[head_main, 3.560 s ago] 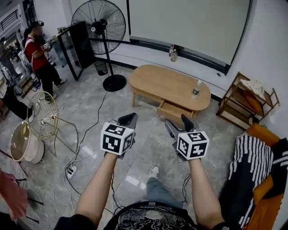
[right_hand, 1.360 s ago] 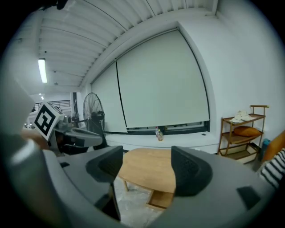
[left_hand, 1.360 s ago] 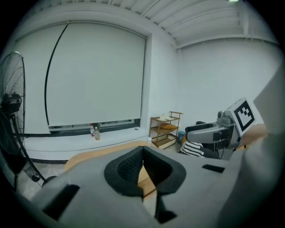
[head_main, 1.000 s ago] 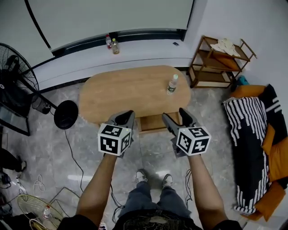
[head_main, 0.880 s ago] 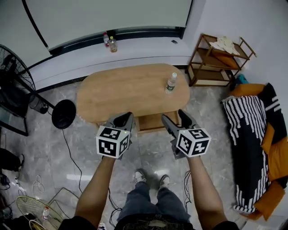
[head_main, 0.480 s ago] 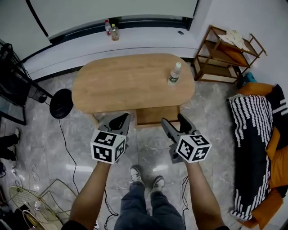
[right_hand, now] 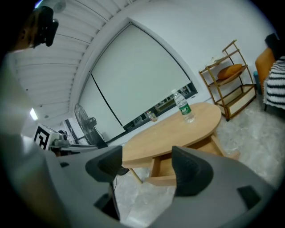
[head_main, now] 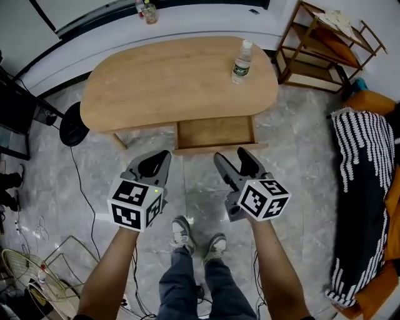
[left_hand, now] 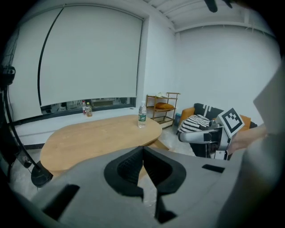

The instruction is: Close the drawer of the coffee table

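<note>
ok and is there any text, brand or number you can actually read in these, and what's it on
No text can be read anywhere.
Water bottle on the coffee table: green label, print too small to read.
Two far bottles: labels too small and blurred.
Left marker cube and right marker cube: black-and-white square patterns only, no letters or numbers.

The back of the drawer (head_main: pixel 215 132) lay hidden under the top of the coffee table (head_main: pixel 156 81). In the head view the top edge cut off two bottles (head_main: pixel 147 9) on the ledge (head_main: pixel 206 17) and the wooden shelf (head_main: pixel 322 44); print on the water bottle (head_main: pixel 241 61) was too small to read
</note>
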Demonstrator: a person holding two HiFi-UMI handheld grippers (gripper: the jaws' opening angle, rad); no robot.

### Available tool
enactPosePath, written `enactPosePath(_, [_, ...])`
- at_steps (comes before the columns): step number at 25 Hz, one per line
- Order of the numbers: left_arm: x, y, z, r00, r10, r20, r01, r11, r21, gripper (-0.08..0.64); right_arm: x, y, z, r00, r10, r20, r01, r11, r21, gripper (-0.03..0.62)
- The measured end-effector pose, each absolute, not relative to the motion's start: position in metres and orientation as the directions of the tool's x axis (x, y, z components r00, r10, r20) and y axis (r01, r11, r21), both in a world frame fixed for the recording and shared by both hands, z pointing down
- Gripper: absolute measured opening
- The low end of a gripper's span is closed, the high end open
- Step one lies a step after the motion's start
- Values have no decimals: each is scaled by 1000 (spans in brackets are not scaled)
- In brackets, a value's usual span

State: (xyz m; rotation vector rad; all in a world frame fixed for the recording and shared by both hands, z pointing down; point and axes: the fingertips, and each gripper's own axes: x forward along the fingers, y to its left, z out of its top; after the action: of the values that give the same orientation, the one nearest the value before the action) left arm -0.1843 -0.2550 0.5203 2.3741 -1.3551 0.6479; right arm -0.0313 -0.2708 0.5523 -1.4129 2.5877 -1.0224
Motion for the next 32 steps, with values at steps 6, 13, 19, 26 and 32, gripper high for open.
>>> enactPosePath(6, [-172, -253, 574, 438, -720, 539, -878, -471, 84, 2, -28, -265, 631, -609, -754, 248, -699, 361, -618, 344])
enactPosePath(13, [-163, -249, 644, 438, -709, 554, -879, -466, 99, 2, -28, -263, 717, -596, -776, 205, -640, 305, -705, 356])
enactPosePath(19, [-164, -256, 680, 430, -721, 543, -884, -458, 92, 2, -25, -279, 766, -593, -792, 145, -573, 288, -767, 375])
enactPosePath(26, [-161, -271, 711, 447, -729, 519, -872, -484, 72, 2, -28, -308, 813, -565, -822, 73, -486, 260, -834, 390])
enactPosePath(32, [-171, -280, 728, 444, -742, 503, -872, -488, 49, 2, -32, -320, 838, -550, -835, 17, -426, 263, -866, 413])
